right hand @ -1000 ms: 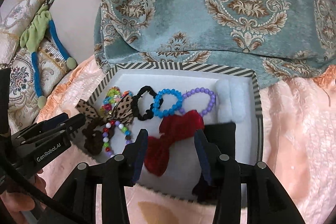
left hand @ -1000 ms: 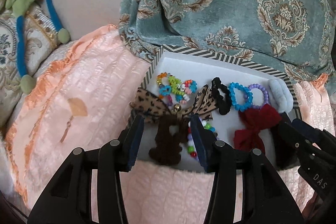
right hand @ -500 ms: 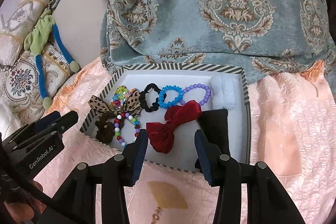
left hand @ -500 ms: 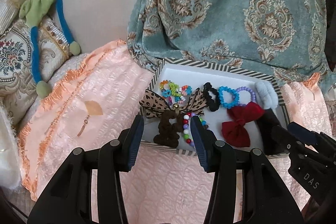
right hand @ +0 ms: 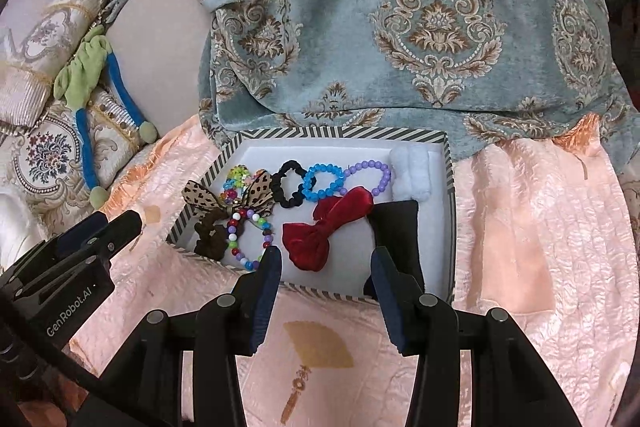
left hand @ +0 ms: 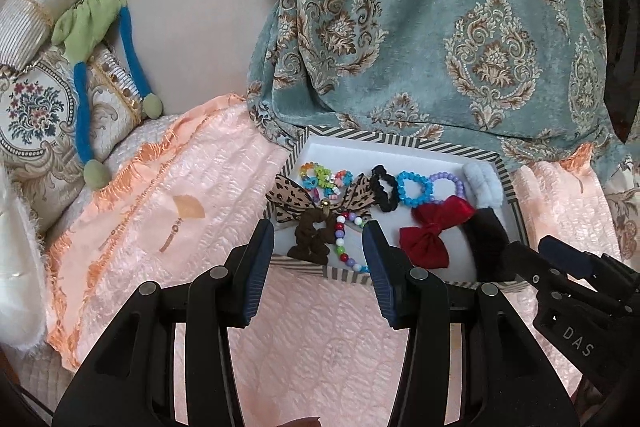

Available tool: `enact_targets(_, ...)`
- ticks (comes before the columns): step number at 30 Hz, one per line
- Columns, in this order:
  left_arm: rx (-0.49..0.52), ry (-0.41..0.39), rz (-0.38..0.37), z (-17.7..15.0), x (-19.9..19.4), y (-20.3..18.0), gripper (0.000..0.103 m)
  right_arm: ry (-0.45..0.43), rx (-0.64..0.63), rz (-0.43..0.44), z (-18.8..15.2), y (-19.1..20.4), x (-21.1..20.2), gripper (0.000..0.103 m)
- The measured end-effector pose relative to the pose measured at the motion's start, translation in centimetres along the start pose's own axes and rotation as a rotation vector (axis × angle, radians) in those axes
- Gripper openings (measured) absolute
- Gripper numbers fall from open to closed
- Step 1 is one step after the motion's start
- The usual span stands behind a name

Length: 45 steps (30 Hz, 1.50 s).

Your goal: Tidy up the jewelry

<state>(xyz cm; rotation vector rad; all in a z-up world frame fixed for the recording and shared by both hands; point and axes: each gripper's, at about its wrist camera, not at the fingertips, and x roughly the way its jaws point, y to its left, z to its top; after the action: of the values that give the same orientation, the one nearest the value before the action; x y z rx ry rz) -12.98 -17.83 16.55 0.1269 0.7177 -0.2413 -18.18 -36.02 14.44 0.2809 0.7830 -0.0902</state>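
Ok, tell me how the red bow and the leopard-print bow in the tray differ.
The red bow is plain, shiny dark red; the leopard-print bow is tan with dark spots. The red bow lies mid-tray on bare white lining, while the leopard-print bow sits at the left end, one wing over the striped tray rim, overlapping beaded bracelets. The leopard-print bow has a small gold bead at its knot; the red has none. Both are fabric bows.

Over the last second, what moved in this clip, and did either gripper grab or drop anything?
Both grippers pulled back and up from the striped tray, which now looks smaller and farther in both views. The left gripper and right gripper stayed open and empty. The red bow, leopard bow and bead bracelets kept their places.
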Motion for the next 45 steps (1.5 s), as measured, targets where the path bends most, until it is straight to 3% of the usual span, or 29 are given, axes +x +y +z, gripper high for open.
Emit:
enact_targets(5,0.0,-0.014,-0.006,-0.4,-1.3,-0.2,0.046,-0.015,-0.002,0.004,-0.5,0.2,-1.4,0.045)
enact_targets(7,0.006,-0.022,-0.005,-0.5,-1.9,-0.3,0.046,-0.02,-0.002,0.006,-0.6,0.2,-1.9,0.057)
enact_targets(8,0.008,-0.026,-0.004,-0.6,-2.2,-0.4,0.046,-0.027,-0.004,0.005,-0.6,0.3,-2.1,0.073)
enact_targets(9,0.01,-0.03,-0.003,-0.6,-2.5,-0.4,0.046,-0.046,-0.011,0.0,-0.7,0.4,-2.5,0.077)
enact_targets(21,0.014,-0.06,-0.005,-1.0,-4.9,-0.4,0.046,-0.082,-0.033,-0.006,-1.2,1.1,-5.0,0.077)
enact_targets(45,0.02,-0.069,-0.003,-1.7,-6.1,-0.4,0.046,-0.066,-0.054,0.007,-2.2,1.8,-5.3,0.077)
